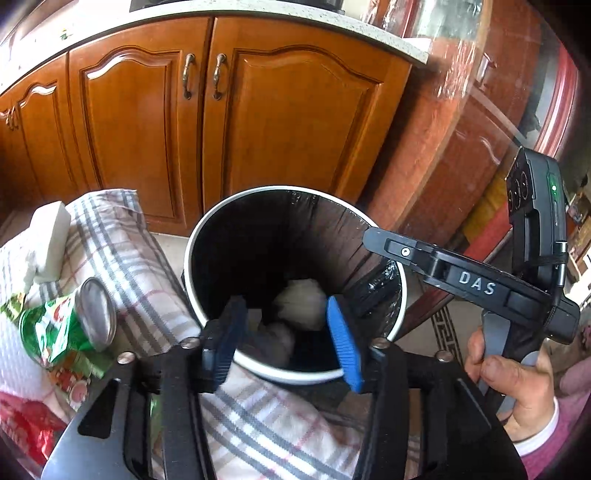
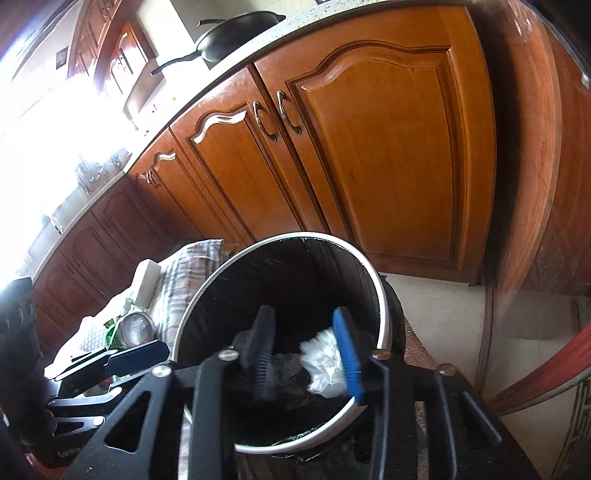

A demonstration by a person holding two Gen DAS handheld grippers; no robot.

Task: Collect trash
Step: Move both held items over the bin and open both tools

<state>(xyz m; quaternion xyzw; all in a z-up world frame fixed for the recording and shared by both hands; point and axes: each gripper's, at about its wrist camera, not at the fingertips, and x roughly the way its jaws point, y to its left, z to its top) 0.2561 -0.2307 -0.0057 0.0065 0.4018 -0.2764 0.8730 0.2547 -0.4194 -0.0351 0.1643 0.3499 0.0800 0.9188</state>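
Note:
A round white-rimmed bin with a black liner stands on the floor before the wooden cabinets; it also shows in the right wrist view. Crumpled white trash lies at its bottom, and shows in the right wrist view too. My left gripper is open and empty above the bin's near rim. My right gripper is open and empty over the bin's mouth; its body reaches in from the right. A green can lies on a checked cloth left of the bin.
A white block, white paper towel and a red wrapper lie on the cloth at left. Wooden cabinet doors stand behind the bin. A black pan sits on the counter. A patterned rug lies right.

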